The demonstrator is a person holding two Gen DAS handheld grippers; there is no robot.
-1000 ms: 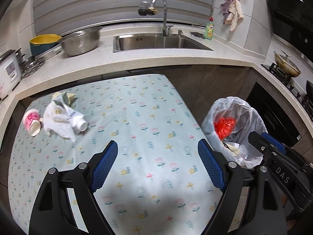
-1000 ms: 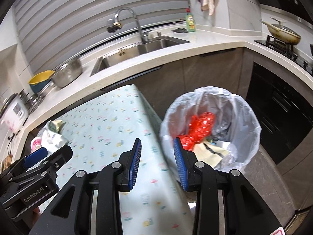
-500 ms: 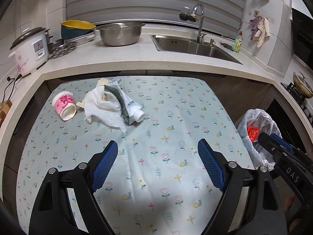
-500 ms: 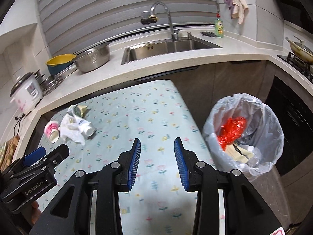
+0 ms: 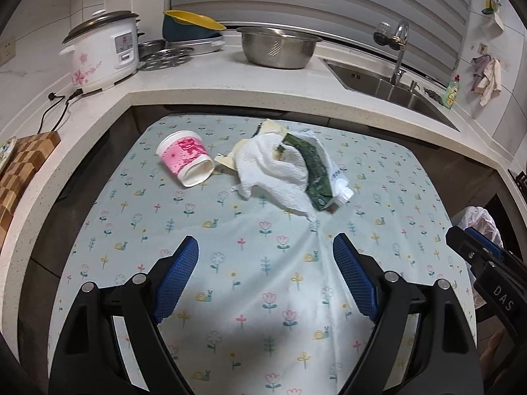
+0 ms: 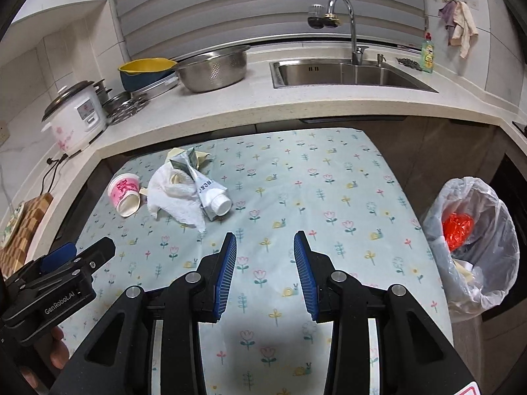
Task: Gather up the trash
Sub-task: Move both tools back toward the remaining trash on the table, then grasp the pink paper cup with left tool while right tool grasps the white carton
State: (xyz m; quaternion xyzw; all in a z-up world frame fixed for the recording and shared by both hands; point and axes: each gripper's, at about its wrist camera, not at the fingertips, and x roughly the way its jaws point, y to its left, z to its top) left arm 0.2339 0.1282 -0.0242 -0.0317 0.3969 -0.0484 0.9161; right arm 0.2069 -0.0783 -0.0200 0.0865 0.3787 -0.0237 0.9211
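Observation:
A pink paper cup [image 5: 185, 160] [image 6: 125, 193] lies on its side on the flowered tablecloth [image 5: 250, 263]. Beside it lie a crumpled white paper towel [image 5: 273, 171] [image 6: 173, 196], a green-and-white pouch with a white cap [image 5: 318, 171] [image 6: 210, 194] and yellowish paper scraps [image 6: 191, 158]. My left gripper [image 5: 265, 265] is open and empty, short of the pile. My right gripper [image 6: 265, 263] is open and empty over the table's middle. A trash bin lined with a clear bag [image 6: 477, 247] [image 5: 477, 222] stands off the table's right edge, holding red plastic.
A counter wraps behind the table with a rice cooker [image 5: 102, 56], a steel colander [image 5: 276, 47], a yellow-and-blue bowl [image 5: 187, 24], a sink with tap [image 6: 346, 72] and a dish soap bottle [image 6: 427, 54]. A wooden board [image 5: 23, 168] lies at left.
Both grippers swung left, away from the bin and toward the trash pile, which is now closer and more central. The jaws stayed open and empty.

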